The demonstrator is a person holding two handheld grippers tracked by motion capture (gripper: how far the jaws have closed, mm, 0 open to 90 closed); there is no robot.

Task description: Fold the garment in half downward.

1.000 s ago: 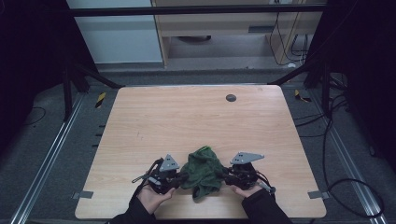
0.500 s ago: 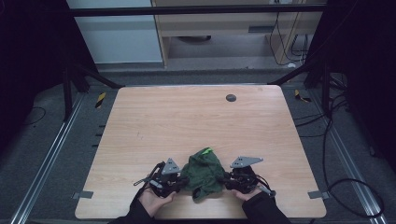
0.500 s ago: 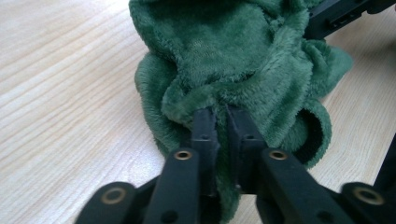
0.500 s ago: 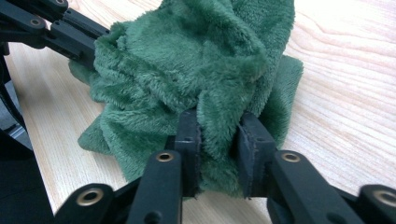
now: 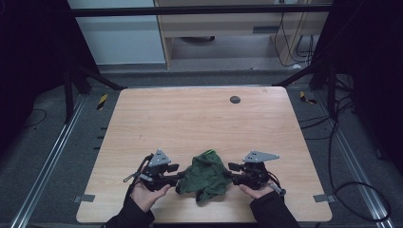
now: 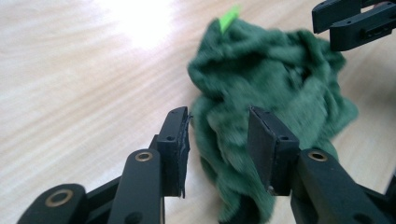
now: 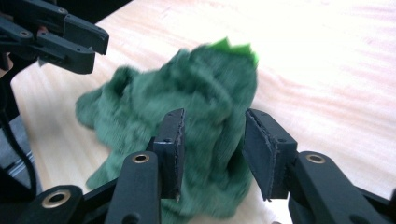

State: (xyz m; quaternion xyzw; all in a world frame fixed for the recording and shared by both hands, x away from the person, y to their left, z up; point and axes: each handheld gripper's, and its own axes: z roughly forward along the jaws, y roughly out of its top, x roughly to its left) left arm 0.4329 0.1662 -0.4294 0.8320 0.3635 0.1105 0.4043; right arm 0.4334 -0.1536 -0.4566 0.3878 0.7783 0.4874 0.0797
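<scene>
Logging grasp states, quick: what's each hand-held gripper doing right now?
Left hand-held gripper: open, jaws either side of the crumpled dark green fleece cloth.
Right hand-held gripper: open, same cloth.

We hold our left claw (image 5: 180,177) and right claw (image 5: 232,175) low, pointing at each other. Both claws have their jaws apart.

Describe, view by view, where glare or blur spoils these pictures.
High view: dim, dark surroundings, fairly sharp. Left gripper view: glare whitens the table; green cloth blurred. Right gripper view: tabletop overexposed at upper right; cloth soft, the claw's pads sharp.
</scene>
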